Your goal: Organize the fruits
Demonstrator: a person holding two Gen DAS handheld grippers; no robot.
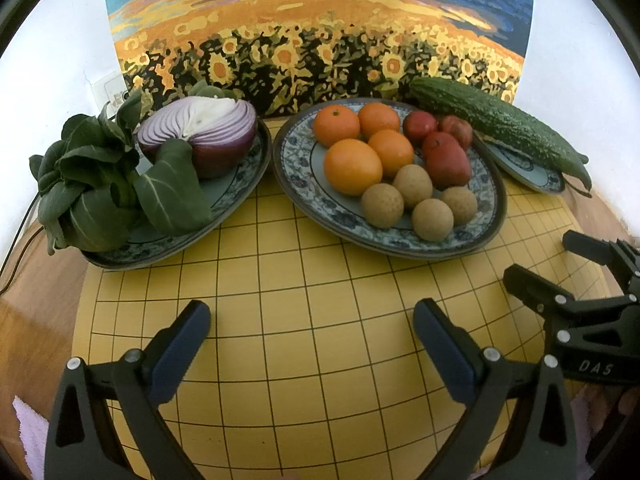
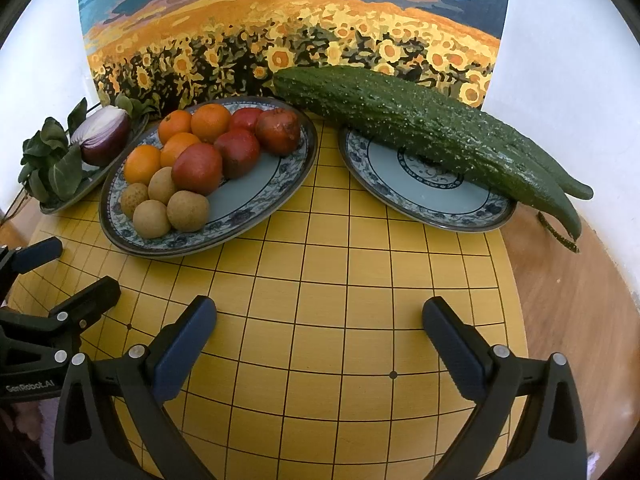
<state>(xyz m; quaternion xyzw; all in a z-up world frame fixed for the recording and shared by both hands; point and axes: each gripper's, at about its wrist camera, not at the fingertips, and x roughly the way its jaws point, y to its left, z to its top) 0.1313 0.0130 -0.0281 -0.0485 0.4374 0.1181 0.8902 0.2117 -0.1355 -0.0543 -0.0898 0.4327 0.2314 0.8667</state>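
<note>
A blue-patterned middle plate [image 1: 296, 184] [image 2: 256, 208] holds several oranges [image 1: 352, 166] [image 2: 142, 162], dark red fruits [image 1: 448, 164] [image 2: 197, 168] and small tan round fruits [image 1: 382, 204] [image 2: 188, 210]. My left gripper [image 1: 312, 320] is open and empty above the yellow grid board [image 1: 304, 312], in front of this plate. My right gripper [image 2: 320, 316] is open and empty above the board [image 2: 344, 288], in front of the gap between the middle plate and the right plate. Each gripper shows in the other's view: the right gripper [image 1: 556, 264] and the left gripper [image 2: 72, 268].
A left plate [image 1: 236, 184] [image 2: 90, 184] holds a halved red onion [image 1: 204, 136] [image 2: 104, 136] and leafy greens [image 1: 104, 184] [image 2: 52, 164]. A right plate [image 2: 424, 192] [image 1: 528, 172] bears two long cucumbers [image 2: 420, 124] [image 1: 504, 128]. A sunflower painting [image 1: 320, 32] stands behind against the white wall.
</note>
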